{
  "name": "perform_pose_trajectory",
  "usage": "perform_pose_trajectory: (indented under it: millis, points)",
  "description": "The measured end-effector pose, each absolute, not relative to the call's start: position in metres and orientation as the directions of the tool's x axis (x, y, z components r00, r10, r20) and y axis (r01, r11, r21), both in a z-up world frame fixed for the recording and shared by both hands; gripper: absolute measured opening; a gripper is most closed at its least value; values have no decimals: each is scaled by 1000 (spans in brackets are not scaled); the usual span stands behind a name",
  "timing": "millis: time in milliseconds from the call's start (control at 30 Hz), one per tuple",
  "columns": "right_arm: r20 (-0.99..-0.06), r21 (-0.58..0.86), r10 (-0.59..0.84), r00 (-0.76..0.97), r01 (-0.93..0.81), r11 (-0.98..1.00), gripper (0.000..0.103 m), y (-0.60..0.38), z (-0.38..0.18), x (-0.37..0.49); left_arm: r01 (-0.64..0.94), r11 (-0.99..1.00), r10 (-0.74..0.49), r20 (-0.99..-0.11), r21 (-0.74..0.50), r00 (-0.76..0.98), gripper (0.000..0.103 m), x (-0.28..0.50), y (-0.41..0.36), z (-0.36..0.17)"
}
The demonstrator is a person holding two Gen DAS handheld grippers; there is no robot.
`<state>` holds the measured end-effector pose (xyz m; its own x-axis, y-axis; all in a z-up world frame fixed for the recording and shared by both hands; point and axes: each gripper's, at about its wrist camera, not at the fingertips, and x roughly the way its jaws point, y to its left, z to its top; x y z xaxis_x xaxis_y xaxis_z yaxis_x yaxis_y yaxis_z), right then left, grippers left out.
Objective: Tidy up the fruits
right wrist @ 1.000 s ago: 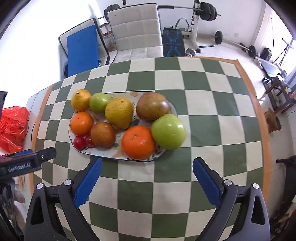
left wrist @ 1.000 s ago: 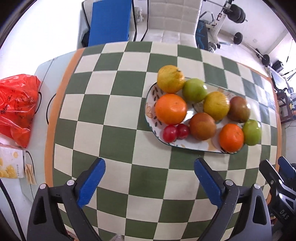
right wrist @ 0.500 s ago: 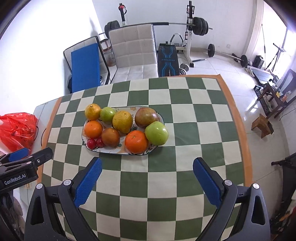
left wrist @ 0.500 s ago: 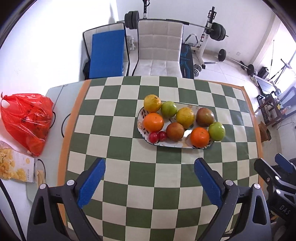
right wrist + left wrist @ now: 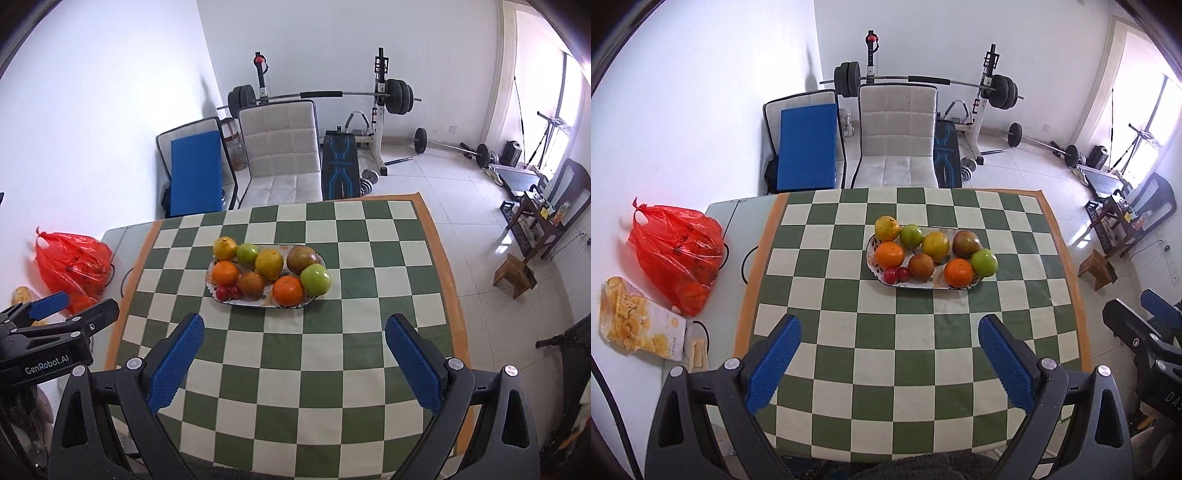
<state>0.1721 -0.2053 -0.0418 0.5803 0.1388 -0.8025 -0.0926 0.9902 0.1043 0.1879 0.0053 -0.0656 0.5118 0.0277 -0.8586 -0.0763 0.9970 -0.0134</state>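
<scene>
Here, one plate holds all the fruit on the checkered tablecloth, and both grippers hang apart from it, spread wide and holding nothing.

The left gripper and right gripper sit over the near part of the cloth, blue pads facing each other across bare squares. On the plate lie two oranges, two yellow citrus fruits, two green apples, two brownish fruits and two small red ones, packed touching. Off the cloth to the left, a red plastic bag shows orange shapes inside; beside it lies a snack packet.
</scene>
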Motion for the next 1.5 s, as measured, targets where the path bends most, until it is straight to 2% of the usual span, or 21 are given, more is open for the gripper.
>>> perform_pose_trajectory:
  millis: [300,700,967,1500]
  points:
    - [-778,119,154,609,-98,988,101,-209,2,130,-75,997,23,-830,-23,558,98,158,1,-31]
    - [-764,120,161,625,-107,987,101,-208,26,117,-66,997,2,-825,-43,565,98,153,-5,-30]
    - [-768,106,144,624,-98,989,101,-208,15,133,-86,996,24,-820,-31,572,98,167,-11,-38]
    - [-784,64,86,615,-58,996,101,-215,-49,210,-117,993,89,-825,28,559,98,230,-8,-82]
